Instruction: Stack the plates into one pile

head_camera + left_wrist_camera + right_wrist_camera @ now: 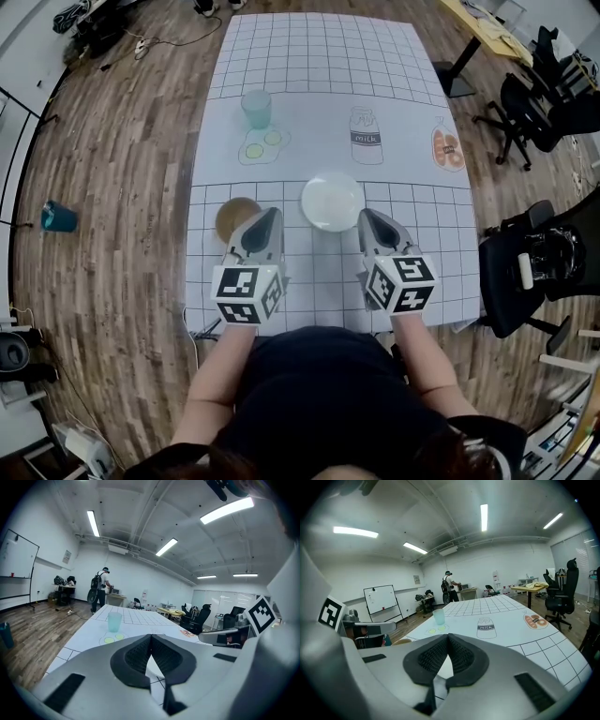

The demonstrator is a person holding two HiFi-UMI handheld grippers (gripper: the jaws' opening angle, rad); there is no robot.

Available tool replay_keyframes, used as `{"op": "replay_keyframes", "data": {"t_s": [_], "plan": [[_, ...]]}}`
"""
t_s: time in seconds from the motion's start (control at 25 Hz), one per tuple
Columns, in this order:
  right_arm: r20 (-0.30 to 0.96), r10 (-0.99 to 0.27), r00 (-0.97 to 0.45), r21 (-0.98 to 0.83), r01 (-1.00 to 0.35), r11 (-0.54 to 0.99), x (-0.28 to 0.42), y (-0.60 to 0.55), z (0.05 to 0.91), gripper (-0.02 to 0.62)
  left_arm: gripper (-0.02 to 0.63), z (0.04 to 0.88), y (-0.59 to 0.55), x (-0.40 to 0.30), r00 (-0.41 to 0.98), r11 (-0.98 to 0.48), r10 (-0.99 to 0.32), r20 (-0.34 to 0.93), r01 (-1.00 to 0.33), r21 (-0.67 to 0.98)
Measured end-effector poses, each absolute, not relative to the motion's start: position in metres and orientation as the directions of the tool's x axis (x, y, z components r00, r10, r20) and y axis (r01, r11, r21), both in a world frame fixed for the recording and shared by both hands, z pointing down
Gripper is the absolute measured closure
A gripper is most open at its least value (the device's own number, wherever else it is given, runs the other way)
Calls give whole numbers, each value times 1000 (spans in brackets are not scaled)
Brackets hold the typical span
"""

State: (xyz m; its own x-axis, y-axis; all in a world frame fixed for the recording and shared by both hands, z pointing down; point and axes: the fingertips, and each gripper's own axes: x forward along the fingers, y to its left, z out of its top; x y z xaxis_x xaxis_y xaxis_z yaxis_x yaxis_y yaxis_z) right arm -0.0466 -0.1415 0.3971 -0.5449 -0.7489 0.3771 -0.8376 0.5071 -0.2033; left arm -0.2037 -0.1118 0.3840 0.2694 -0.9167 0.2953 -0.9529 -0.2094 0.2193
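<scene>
While the 2 plates lie apart near the white gridded table's (309, 56) near edge, the round white plate (331, 201) central and the smaller round brown plate (237, 217) toward the left edge, both look stiff, light and slippery, so I would pinch each by its rim. The left gripper (272, 214) and right gripper (366, 216) are closed and empty. A drawn carton (366, 138) reads "milk".

white plate (331, 201): glossy, smooth | brown plate (231, 215): matt | floor (112, 178): wood planks | cup (256, 108): translucent
</scene>
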Motion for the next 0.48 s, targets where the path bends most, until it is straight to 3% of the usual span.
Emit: {"op": "replay_keyframes", "data": {"t_s": [0.48], "plan": [[371, -748, -550, -215, -835, 507, -45, -143, 396, 578, 578, 381, -113, -204, 261, -203, -923, 284, -955, 217]]}}
